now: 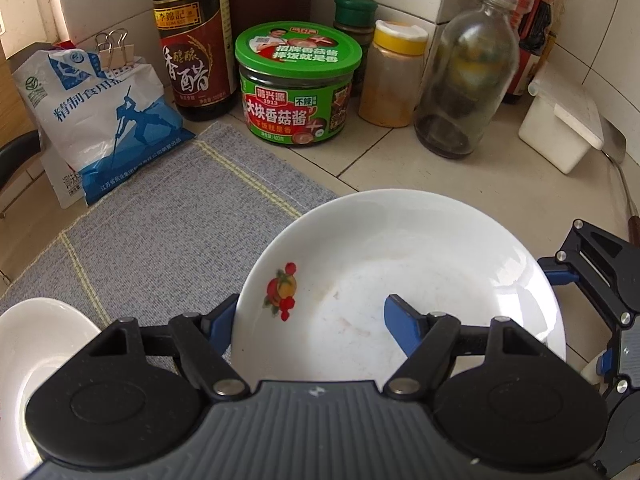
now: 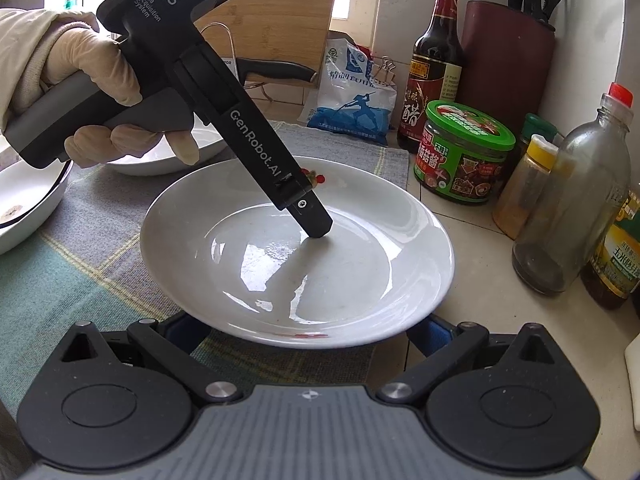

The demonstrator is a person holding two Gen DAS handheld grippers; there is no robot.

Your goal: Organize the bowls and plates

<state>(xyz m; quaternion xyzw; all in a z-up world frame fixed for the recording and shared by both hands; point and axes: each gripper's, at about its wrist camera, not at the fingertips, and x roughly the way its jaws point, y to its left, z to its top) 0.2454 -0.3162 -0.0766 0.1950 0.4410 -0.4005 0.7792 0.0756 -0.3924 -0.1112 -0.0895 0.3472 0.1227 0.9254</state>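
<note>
The tiled counter [image 1: 460, 168] carried a grey woven mat [image 1: 168, 232] with pale yellow lines, and a white plate [image 2: 296, 264] lay half on the mat's edge and half on the bare tile. In the left wrist view the plate [image 1: 400, 280] filled the middle, and a fruit print showed on its inner wall. The left gripper [image 1: 312, 324] stood wide apart astride the plate's near rim, one blue finger outside the rim and the other inside on the plate's floor, not closed on it. The right wrist view showed what the other could not: the left gripper's dark finger [image 2: 312, 220] reaching down to the plate's floor, and the gloved left hand [image 2: 100, 80] around its handle.

The right gripper [image 2: 308, 330] was also spread wide, its blue fingers on either side of the plate's near rim and partly hidden beneath it; whether they touched the plate could not be told. From the left wrist view, part of the right gripper [image 1: 600, 280] showed at the plate's right side.

Only the right wrist view showed a white bowl [image 2: 160, 156] behind the hand and a second bowl [image 2: 28, 204] at the left edge. Behind the mat stood a salt bag [image 1: 104, 120], a vinegar bottle [image 1: 192, 40], a green-lidded sauce jar [image 1: 298, 88], a yellow-capped spice jar [image 1: 392, 76] and a glass bottle [image 1: 468, 76].
</note>
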